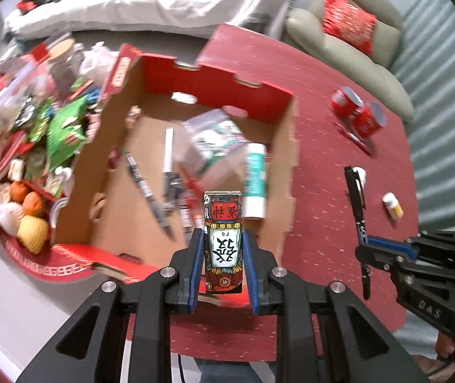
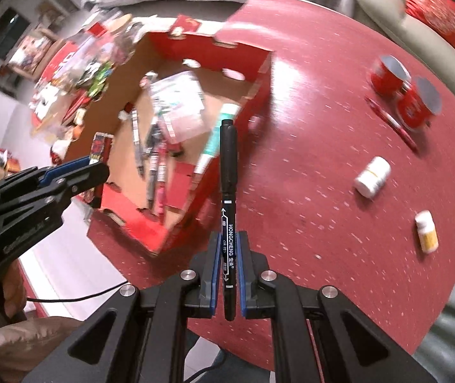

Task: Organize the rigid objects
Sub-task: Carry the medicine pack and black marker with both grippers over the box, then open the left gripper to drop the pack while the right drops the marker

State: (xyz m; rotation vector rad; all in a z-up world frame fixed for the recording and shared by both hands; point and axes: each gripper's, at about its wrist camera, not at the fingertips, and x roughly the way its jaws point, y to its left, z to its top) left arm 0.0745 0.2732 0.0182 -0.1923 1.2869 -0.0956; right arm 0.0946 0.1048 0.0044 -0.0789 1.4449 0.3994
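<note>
Two grippers, each loaded. Left gripper clamps one small card box, centre-low in the left view: red-black print, white panel with bold black characters, upright over the near edge of the open cardboard box. Right gripper pinches one black marker, centre of the right view, white lettering, tip up.

On the red table: two red cans upper right, one red pen beside them, two white pill bottles at right.
</note>
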